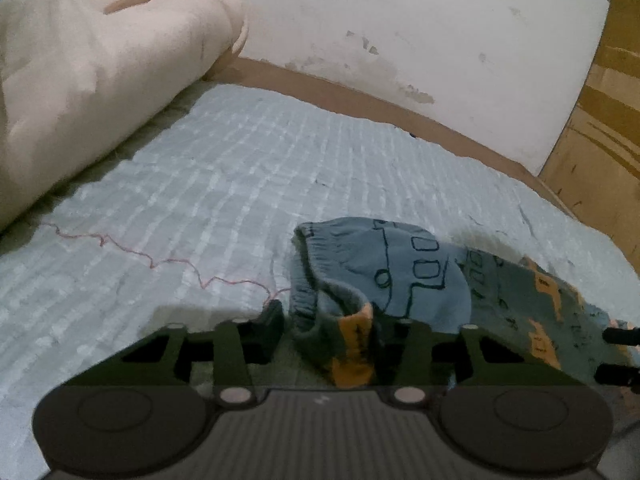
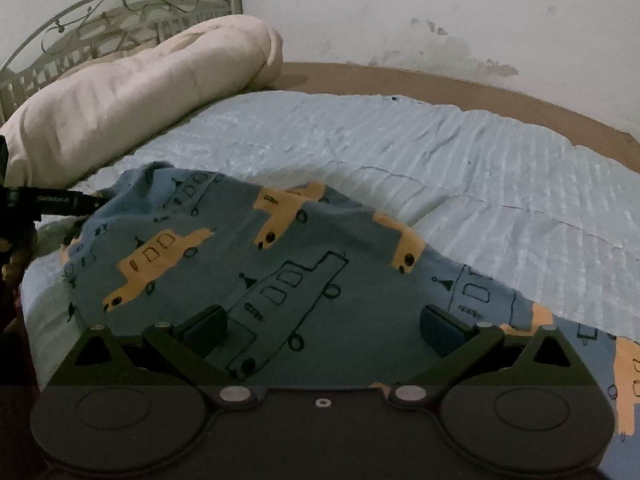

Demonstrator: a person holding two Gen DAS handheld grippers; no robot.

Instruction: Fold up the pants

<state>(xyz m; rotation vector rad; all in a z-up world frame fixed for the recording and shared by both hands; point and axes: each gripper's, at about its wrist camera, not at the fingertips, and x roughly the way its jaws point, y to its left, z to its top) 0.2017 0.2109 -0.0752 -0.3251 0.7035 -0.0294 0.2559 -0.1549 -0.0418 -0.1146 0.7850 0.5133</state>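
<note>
Fingers of the left gripper (image 1: 326,320), partly closed, pinch a raised fold of blue vehicle-print pants (image 1: 400,272) at lower centre of its view. Right gripper (image 2: 324,324) fingers spread wide over the pants on the pale bedspread (image 2: 440,152), grasping nothing.

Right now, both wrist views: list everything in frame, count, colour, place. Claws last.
pants: 1, blue with orange and outlined vehicle prints, lying on the bed near the front edge
sheet: 1, pale blue, ribbed, covering the bed
blanket: 1, cream, rolled, at the head of the bed
thread: 1, pink, loose on the sheet beside the pants
headboard: 1, grey metal scrollwork, behind the blanket
wall: 1, white with stains, along the far side of the bed
left claw: 1, dark, a fold of the waistband end between its fingers
right claw: 1, dark, open over the pants
</note>
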